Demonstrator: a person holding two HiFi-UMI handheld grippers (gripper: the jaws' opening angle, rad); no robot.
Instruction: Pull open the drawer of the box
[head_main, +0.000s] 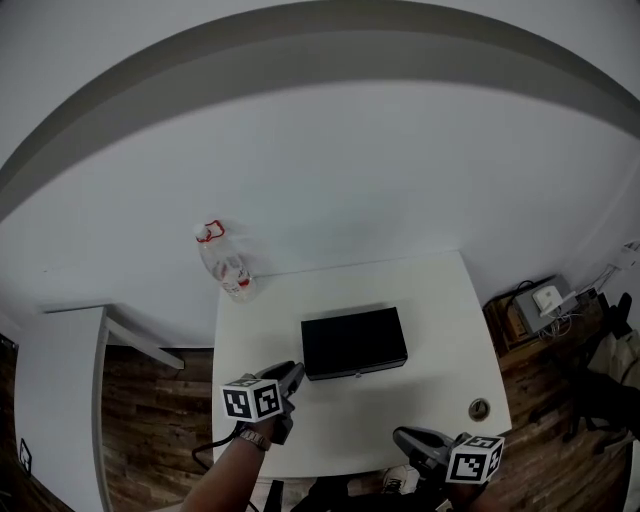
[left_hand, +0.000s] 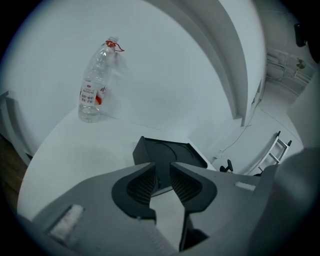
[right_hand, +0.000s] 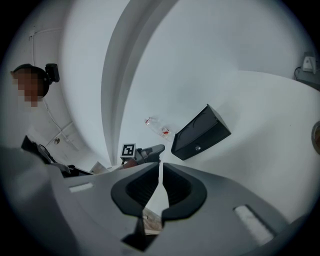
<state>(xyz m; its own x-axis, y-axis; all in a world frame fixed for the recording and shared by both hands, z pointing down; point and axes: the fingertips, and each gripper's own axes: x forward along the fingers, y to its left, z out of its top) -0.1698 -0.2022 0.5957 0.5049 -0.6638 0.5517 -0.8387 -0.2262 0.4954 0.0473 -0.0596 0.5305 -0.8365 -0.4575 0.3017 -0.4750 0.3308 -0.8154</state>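
Observation:
A flat black box (head_main: 354, 342) lies mid-table on the white table (head_main: 440, 330), its drawer front with a small knob (head_main: 358, 374) facing me. The drawer looks closed. My left gripper (head_main: 292, 373) hovers just left of the box's near left corner, jaws open with nothing between them. In the left gripper view the box (left_hand: 167, 152) sits right beyond the gripper (left_hand: 162, 172). My right gripper (head_main: 402, 437) is at the table's near edge, well short of the box. Its jaws (right_hand: 161, 172) stand a narrow slit apart and empty, with the box (right_hand: 200, 134) farther ahead.
A clear plastic water bottle (head_main: 225, 262) with a red cap ring stands at the table's far left corner. A small round object (head_main: 479, 408) lies near the right front corner. Wooden floor surrounds the table, with a low stand of devices (head_main: 540, 305) at right.

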